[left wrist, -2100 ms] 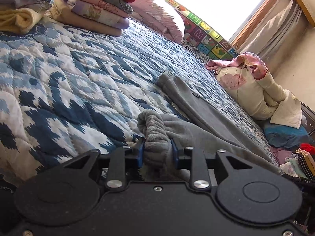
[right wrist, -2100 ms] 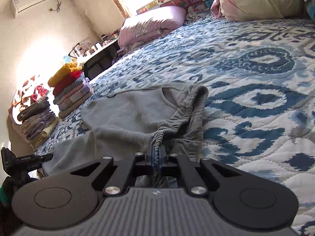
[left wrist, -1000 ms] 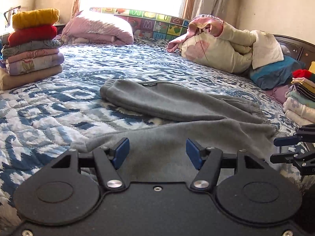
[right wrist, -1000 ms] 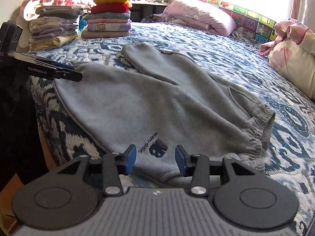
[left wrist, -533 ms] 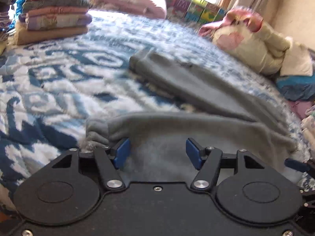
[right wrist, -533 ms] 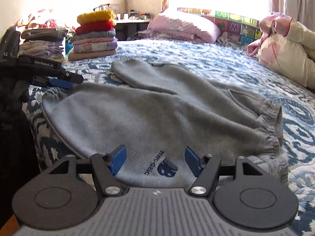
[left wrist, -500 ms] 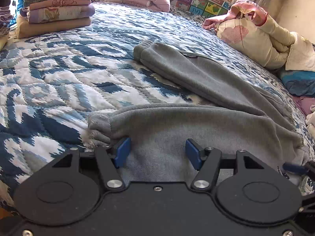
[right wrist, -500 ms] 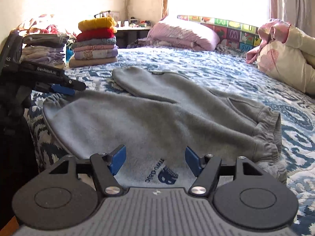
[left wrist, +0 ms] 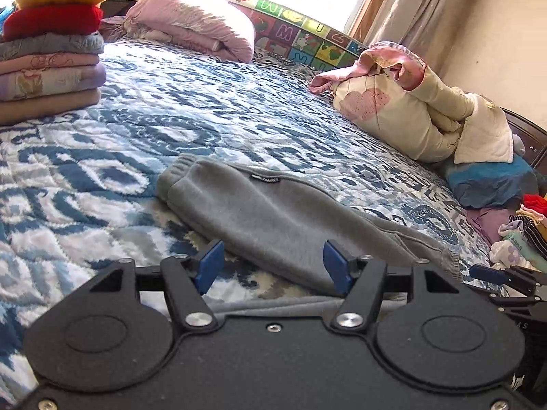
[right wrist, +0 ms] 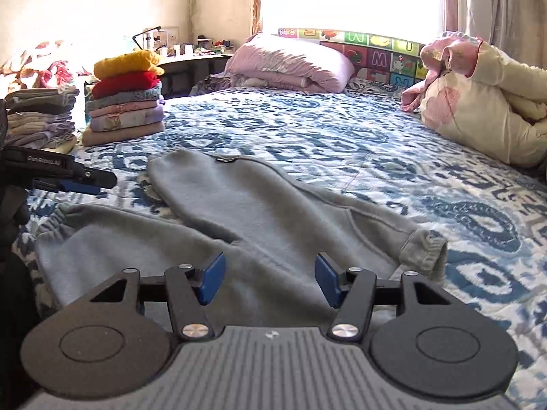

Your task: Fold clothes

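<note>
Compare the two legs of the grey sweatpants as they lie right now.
The far leg lies flat and straight, reaching deep onto the quilt; the near leg runs along the bed edge towards the left gripper. The far cuff is flat, the near cuff puckered. Both are the same grey fleece with elastic cuffs.

Left wrist view: low over the near edge of the bed [left wrist: 102, 143], facing across it toward the window end, angled rightward. Right wrist view: slightly higher, facing the same window end, angled leftward. Both share the grey trousers [left wrist: 273, 218] [right wrist: 259, 212], folded stack [left wrist: 51, 51] [right wrist: 126, 99], and pink pillow [left wrist: 191, 24] [right wrist: 290, 61].
</note>
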### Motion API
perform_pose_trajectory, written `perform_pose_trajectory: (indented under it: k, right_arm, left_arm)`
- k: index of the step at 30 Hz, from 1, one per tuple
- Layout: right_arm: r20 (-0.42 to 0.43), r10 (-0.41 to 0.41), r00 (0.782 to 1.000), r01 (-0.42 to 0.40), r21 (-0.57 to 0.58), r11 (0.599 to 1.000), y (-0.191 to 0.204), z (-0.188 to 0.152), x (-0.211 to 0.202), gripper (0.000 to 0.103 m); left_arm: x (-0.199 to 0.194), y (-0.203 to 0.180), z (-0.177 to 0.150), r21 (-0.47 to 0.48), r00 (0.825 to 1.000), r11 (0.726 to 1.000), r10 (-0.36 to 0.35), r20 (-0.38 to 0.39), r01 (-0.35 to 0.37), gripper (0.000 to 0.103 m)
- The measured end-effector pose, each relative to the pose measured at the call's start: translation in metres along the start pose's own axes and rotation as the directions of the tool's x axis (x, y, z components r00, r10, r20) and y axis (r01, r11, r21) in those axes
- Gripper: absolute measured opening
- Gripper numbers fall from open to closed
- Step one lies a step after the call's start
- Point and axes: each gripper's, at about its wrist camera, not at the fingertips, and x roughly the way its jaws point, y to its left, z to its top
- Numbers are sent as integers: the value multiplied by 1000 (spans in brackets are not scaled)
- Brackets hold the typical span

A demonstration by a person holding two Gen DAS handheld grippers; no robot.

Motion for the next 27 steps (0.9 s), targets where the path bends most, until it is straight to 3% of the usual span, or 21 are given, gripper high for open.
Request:
perform_pose_trajectory:
  k: [4, 8, 11, 13, 14, 15, 16, 18, 23, 24, 27]
  right_arm:
    - [-60, -95, 994, 90, -74, 993, -43, 15, 37, 57]
    - [-113, -133, 985, 117, -138, 983, -73, 17, 62, 57]
    - [-144, -136, 980, 110, -176, 978, -86, 15, 80, 57]
    - [-182, -140, 973, 115, -140, 983, -100, 12, 95, 57]
    - [-202, -141, 969, 118, -122, 985, -108, 10, 102, 54]
    - [-221, -142, 965, 122, -104, 987, -115, 9, 109, 18]
    - [-220, -130, 967, 123, -45, 991, -122, 8, 111, 20]
    - [-186, -39, 982, 79, 213, 974, -151, -2, 107, 21]
    - [-183, -51, 982, 78, 147, 986, -135, -8, 112, 31]
    - [-186, -48, 981, 75, 141, 987, -132, -6, 113, 41]
    - [-194, -38, 980, 63, 124, 990, -121, -2, 116, 44]
  left_arm:
    - [42, -6, 36, 95, 999, 996, 1, -54, 5, 63]
    - [93, -6, 62, 204, 991, 979, 30, -131, -2, 63]
    - [129, 0, 69, 257, 980, 966, 74, -187, -24, 63]
    - [152, 9, 64, 289, 957, 956, 130, -260, -51, 62]
    - [161, 14, 60, 305, 945, 951, 151, -289, -59, 62]
    - [161, 17, 58, 310, 948, 950, 140, -286, -47, 63]
    - [161, 21, 55, 315, 950, 949, 129, -284, -35, 63]
    - [159, 25, 53, 322, 952, 947, 117, -282, -21, 63]
    - [150, 17, 58, 376, 952, 927, 123, -280, -9, 64]
    - [146, 11, 60, 401, 956, 916, 124, -267, -7, 64]
    - [133, -7, 61, 458, 972, 889, 93, -215, 16, 64]
